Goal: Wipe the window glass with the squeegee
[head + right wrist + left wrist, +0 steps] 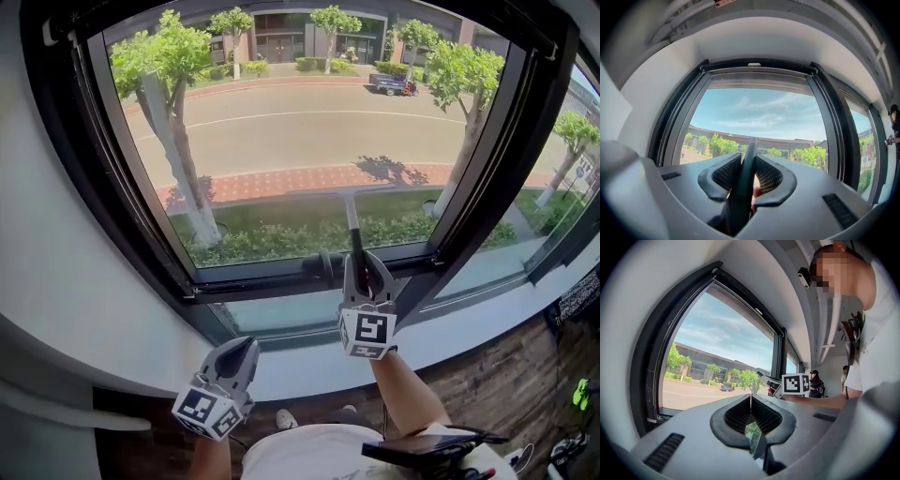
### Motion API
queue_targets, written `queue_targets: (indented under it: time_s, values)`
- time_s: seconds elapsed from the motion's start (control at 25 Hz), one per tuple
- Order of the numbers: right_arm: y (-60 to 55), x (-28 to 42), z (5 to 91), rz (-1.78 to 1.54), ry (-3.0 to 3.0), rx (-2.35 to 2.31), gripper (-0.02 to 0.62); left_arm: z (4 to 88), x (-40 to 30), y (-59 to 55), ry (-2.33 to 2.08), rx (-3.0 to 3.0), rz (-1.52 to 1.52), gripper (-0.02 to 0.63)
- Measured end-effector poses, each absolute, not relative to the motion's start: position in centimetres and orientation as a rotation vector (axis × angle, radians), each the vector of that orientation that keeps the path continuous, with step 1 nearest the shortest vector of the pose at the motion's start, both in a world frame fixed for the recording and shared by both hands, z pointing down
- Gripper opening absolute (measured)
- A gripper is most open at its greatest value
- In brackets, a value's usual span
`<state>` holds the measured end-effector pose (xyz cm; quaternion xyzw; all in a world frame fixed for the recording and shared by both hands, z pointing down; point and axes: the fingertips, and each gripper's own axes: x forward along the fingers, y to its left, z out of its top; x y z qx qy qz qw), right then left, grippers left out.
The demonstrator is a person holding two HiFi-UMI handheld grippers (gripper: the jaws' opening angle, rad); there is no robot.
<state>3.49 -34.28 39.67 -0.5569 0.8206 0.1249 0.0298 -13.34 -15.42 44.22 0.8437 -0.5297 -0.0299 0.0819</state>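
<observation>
1. bright daylight floods in through the black-framed window glass [309,141] ahead of the grey right claw [366,261]; trees beyond it cast short dark shadows.
2. every view bows strongly at its edges; both gripper views have black corners.
3. the dark squeegee handle [740,192] inside that claw's jaws looks soft up close.

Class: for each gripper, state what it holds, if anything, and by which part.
The right gripper holds the squeegee by its dark handle, with the blade end up at the window glass. The left gripper is shut on nothing.
</observation>
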Motion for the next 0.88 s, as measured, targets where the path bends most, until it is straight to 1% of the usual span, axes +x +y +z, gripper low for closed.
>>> queue_targets:
  time_s: [0.44,0.88]
  values:
    - [-34.3,4.1,45.6,0.213,2.609,-1.757,0.100,44.8,-12.9,-15.6,-1.548,2.525,-0.052,0.020]
    - [-34.5,4.6,51.4,0.119,2.707,-1.785,0.100,45.4,-13.3,-15.6,-1.544,2.513,-0.036,0.021]
